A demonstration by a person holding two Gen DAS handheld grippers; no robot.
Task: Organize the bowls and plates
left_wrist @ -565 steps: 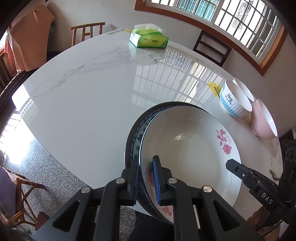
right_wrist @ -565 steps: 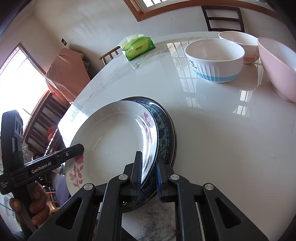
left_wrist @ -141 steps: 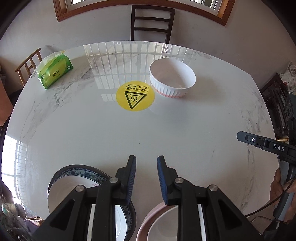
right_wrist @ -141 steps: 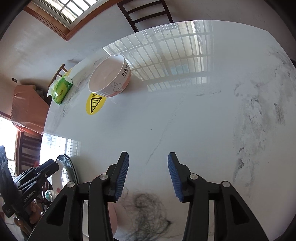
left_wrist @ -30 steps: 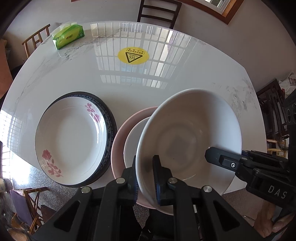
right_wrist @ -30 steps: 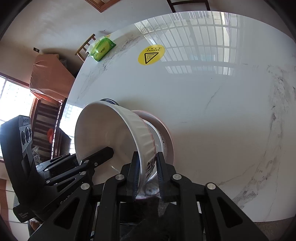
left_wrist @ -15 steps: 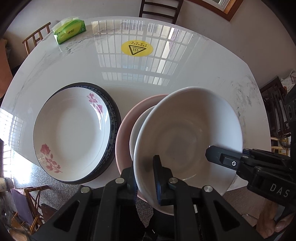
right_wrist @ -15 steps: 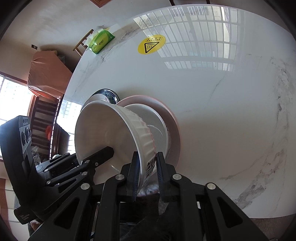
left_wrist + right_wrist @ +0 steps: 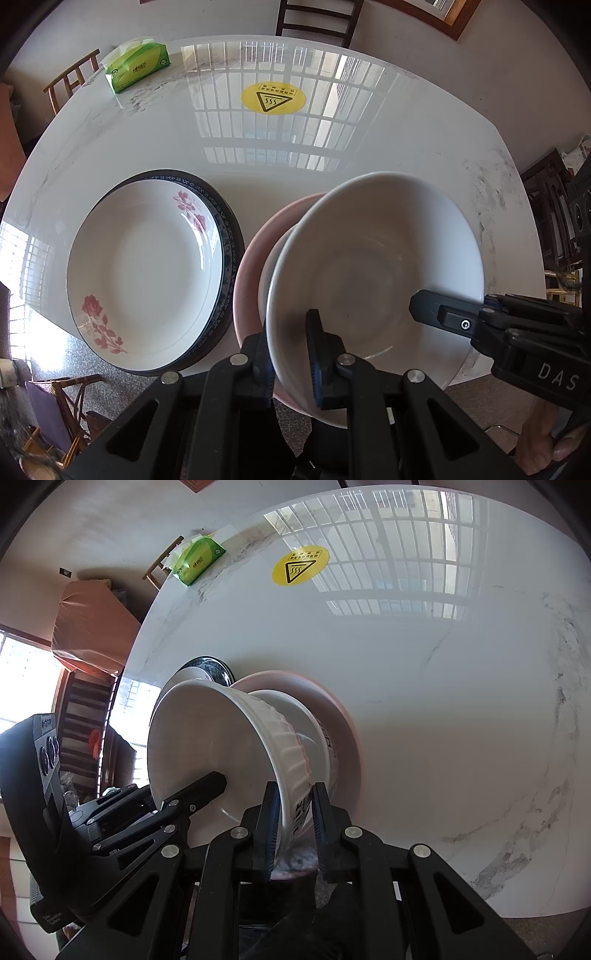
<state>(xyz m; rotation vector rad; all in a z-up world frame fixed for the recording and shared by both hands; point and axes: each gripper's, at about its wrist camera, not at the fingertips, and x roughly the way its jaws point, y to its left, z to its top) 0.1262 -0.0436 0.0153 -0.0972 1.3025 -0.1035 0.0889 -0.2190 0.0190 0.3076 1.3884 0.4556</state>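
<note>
Both grippers hold one white ribbed bowl point(image 9: 373, 266) by its rim. My left gripper point(image 9: 290, 356) is shut on its near rim; my right gripper point(image 9: 293, 823) is shut on the opposite rim, and shows at the right in the left wrist view point(image 9: 443, 314). The bowl point(image 9: 229, 746) hangs tilted just above a smaller white bowl point(image 9: 317, 734) nested in a pink bowl point(image 9: 343, 720); whether they touch I cannot tell. Left of them, a rose-patterned white plate point(image 9: 144, 273) lies on a dark blue-patterned plate point(image 9: 234, 236).
The white marble table point(image 9: 369, 147) carries a yellow hot-surface sticker point(image 9: 273, 98) and a green tissue pack point(image 9: 136, 68) at the far side. Wooden chairs point(image 9: 314, 18) stand around it. The stacks sit close to the table's near edge.
Over the last second the held white bowl has come lower and closer over the nested bowls. Both grippers stay shut on its rim.
</note>
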